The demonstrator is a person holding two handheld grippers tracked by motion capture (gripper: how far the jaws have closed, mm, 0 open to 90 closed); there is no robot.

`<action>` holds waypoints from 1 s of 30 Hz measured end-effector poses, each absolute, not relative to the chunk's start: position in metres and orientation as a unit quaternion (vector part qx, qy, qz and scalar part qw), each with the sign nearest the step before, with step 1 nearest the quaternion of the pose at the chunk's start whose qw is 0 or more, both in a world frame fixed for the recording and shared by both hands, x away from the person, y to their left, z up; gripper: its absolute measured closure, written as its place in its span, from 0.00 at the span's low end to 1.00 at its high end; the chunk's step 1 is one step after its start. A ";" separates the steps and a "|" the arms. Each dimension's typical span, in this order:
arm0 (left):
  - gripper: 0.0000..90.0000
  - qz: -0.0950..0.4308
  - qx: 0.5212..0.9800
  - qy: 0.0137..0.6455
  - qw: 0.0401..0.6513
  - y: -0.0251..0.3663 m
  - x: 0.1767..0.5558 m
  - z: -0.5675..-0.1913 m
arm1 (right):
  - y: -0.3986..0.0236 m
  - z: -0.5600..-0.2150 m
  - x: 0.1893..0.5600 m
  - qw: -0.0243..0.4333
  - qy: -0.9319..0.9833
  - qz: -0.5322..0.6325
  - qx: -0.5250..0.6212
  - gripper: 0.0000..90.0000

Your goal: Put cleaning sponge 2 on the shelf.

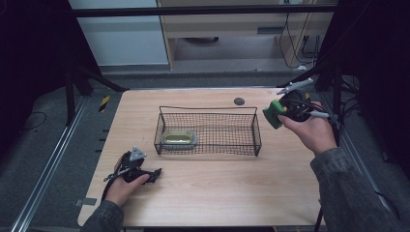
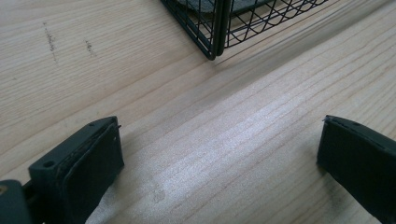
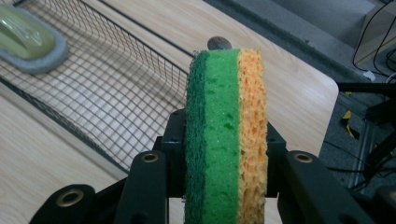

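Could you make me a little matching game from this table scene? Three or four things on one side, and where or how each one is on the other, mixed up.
Things:
1. sponge
2. wire basket
3. green scrubber
4. left gripper

Places or states:
A. lying inside the basket, at its left end
B. jaws open, low over bare wood
C. clamped in the right gripper, lifted off the table
D. standing in the middle of the table

Pairs: 1-C, 2-D, 3-A, 4-B
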State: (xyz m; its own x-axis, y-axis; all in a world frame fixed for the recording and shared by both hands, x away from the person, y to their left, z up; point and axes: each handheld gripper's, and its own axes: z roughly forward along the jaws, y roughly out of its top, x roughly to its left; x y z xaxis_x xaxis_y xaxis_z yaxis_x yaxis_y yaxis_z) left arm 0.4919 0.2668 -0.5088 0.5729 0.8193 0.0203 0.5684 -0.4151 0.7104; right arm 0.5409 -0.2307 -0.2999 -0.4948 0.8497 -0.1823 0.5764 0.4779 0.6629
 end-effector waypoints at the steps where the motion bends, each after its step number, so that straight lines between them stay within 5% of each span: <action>1: 0.00 0.186 0.820 0.423 0.337 0.267 0.492 -0.509 | -0.228 -0.298 0.543 0.255 0.821 0.271 0.434 0.72; 30: 0.00 0.186 0.820 0.422 0.339 0.267 0.492 -0.509 | -0.180 -0.311 0.585 0.250 0.839 0.268 0.403 0.72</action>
State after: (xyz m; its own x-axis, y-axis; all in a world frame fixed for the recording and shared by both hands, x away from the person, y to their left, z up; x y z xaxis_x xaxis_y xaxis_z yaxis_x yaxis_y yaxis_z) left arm 0.4924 0.2668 -0.5090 0.5751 0.8179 0.0192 0.5655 -0.4144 0.7131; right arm 0.5849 -0.1805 -0.3114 -0.5501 0.8099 -0.2038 0.5416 0.5317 0.6511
